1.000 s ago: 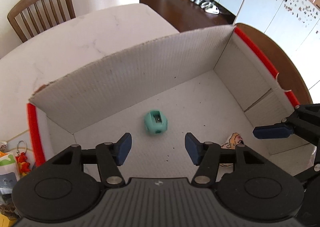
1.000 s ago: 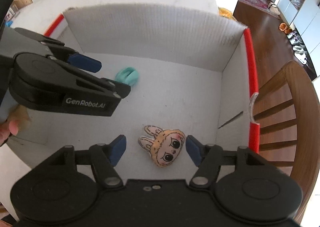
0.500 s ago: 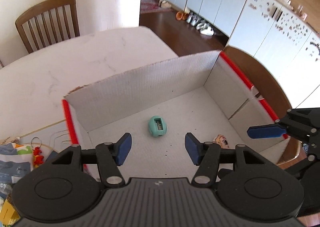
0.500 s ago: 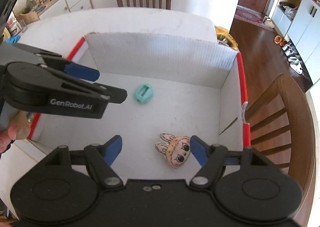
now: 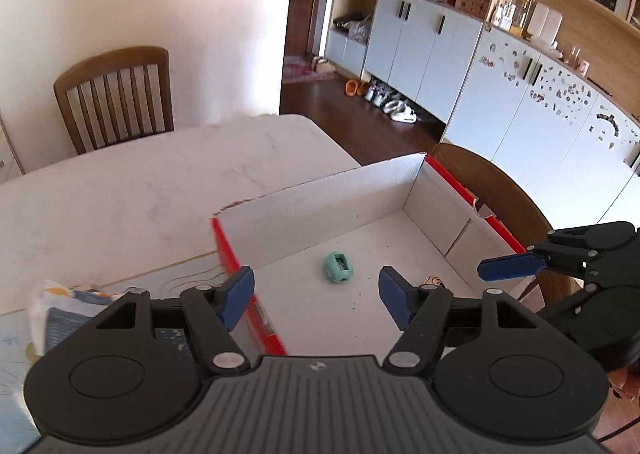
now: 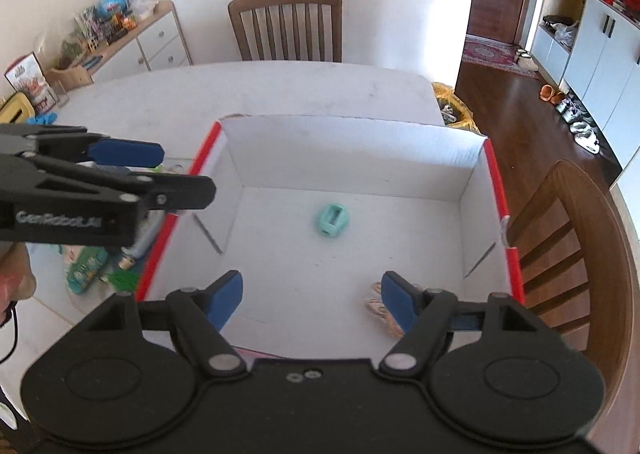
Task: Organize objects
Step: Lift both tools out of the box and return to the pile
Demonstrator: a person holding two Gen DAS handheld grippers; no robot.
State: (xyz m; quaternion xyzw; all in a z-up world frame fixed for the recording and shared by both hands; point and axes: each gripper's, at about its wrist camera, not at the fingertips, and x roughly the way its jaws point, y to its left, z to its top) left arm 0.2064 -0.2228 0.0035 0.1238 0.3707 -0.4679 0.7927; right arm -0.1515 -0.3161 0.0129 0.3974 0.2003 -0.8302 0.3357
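Box, white cardboard with red edging, open-topped, on white table; two items already on its floor. Teal sharpener near floor centre, slot upward, long axis running roughly near-to-far. Doll-face charm at near right of floor, mostly hidden behind right gripper's finger; only ears and a sliver showing, face cut off in left wrist view. Left gripper above near left wall of box, jaws opening, nothing between them. Right gripper above near edge of box, jaws parted, gripping nothing. Loose pile of packets and trinkets on table just left of box, outside red wall; nearer to left gripper, so likely next source of pickups. Pile partly covered by left gripper and blurred; single items hard to make out
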